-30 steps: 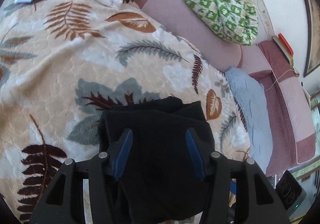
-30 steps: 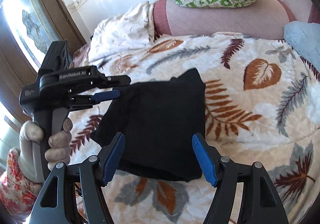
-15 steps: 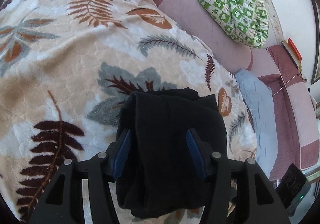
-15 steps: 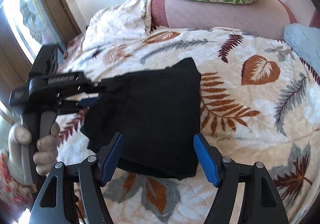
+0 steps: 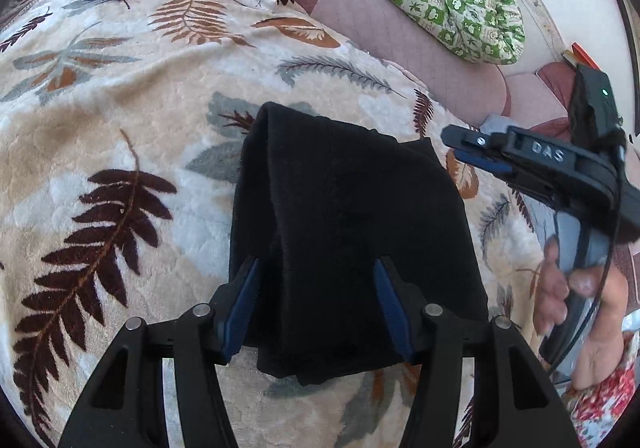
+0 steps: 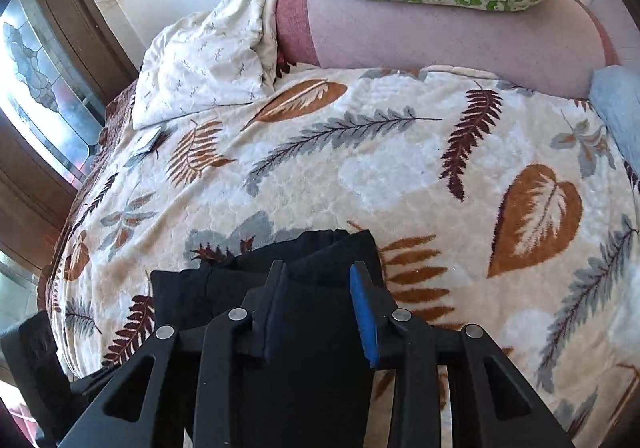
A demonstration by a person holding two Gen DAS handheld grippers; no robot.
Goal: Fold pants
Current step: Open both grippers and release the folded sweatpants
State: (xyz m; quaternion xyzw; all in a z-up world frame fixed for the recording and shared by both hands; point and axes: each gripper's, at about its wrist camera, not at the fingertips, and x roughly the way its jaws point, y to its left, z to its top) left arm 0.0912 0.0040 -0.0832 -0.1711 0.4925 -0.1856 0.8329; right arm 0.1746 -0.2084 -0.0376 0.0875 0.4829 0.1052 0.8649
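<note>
Black pants (image 5: 352,232) lie folded on the leaf-print blanket (image 5: 120,107), long axis along the left gripper (image 5: 316,300), whose parted fingers straddle them. The right gripper (image 6: 320,304), partly parted, hovers above, grasping nothing.

Pants (image 5: 352,232): matt black fleecy cloth. Blanket (image 5: 120,135): plush, quilted-looking. Tool (image 5: 316,300): matt black plastic, blue pads.

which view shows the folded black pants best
The left wrist view: nearly the whole pants bundle shows on the leaf blanket. The right wrist view shows only their far edge behind the right gripper.
</note>
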